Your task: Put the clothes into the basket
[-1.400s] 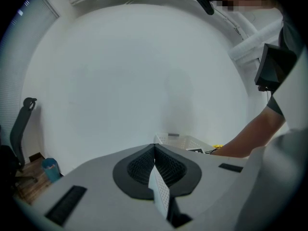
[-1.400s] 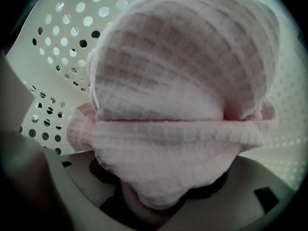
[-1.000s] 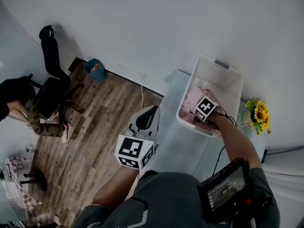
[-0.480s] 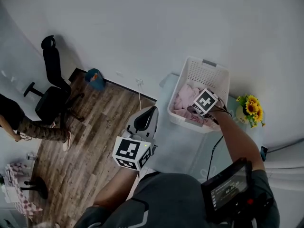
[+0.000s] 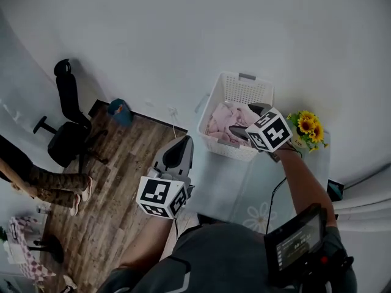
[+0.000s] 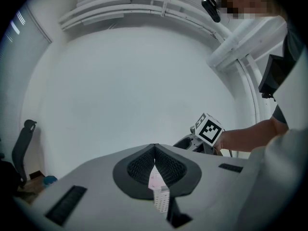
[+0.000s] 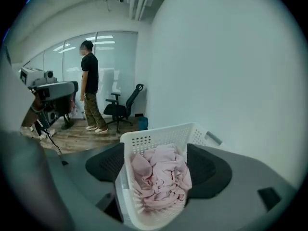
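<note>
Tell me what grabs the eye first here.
A white basket heaped with pink clothes sits on the table. The right claw hangs above it, jaws just opened wide, nothing between them. Yellow sunflowers stand beside the basket.

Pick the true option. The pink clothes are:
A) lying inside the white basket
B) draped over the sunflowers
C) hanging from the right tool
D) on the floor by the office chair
A: the pink clothes lie bunched inside the white basket.
</note>
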Available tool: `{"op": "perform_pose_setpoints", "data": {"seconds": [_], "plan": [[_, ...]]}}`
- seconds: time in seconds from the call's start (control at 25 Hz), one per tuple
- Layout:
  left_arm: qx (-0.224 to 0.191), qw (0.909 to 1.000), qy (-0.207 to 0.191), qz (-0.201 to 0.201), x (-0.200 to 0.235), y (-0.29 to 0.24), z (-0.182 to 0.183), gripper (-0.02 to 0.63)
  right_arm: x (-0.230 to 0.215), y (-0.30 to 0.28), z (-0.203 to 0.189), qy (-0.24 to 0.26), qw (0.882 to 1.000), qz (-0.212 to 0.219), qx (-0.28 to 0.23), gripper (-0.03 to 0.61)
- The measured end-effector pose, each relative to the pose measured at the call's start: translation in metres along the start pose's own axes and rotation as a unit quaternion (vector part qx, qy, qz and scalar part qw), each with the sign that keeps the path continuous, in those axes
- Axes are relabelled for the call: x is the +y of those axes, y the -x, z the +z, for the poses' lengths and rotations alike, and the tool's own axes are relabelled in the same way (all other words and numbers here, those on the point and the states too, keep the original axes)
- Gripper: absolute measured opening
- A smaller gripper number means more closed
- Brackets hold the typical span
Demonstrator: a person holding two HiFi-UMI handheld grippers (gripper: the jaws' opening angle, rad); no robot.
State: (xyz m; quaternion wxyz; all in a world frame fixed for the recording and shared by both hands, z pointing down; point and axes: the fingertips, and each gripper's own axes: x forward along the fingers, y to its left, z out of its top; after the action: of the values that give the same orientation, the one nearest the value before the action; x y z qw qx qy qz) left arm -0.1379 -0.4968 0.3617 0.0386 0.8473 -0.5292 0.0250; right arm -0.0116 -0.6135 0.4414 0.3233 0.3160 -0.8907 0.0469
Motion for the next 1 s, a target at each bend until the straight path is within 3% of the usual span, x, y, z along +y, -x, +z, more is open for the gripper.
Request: {"op": "perform_pose_setpoints", "data": {"seconds": [0.2,0.52,0.68,0.84,1.0], "plan": [[-0.004,0.9999,-0.011,-0.003,-0.044,0.02,0.005,0.009,0.02,0.067,0.012,-0.034,0.996,0.0,-0.086,0.413],[-0.003,0.9997,-0.024,-0.002,-0.109,0.047,0.006,0.009,0.045,0.154,-0.003,-0.073,0.983,0.003,-0.17,0.321],[0.006,0.9993,-0.036,0.005,-0.129,0.061,0.011,0.009,0.066,0.189,-0.017,-0.085,0.977,0.033,-0.194,0.208],[-0.001,0.9991,-0.043,0.007,-0.144,0.07,0.018,0.009,0.073,0.212,-0.028,-0.089,0.972,0.022,-0.216,0.118],[-0.002,0.999,-0.045,0.004,-0.151,0.072,0.013,0.009,0.077,0.225,-0.035,-0.099,0.966,0.02,-0.239,0.086]]}}
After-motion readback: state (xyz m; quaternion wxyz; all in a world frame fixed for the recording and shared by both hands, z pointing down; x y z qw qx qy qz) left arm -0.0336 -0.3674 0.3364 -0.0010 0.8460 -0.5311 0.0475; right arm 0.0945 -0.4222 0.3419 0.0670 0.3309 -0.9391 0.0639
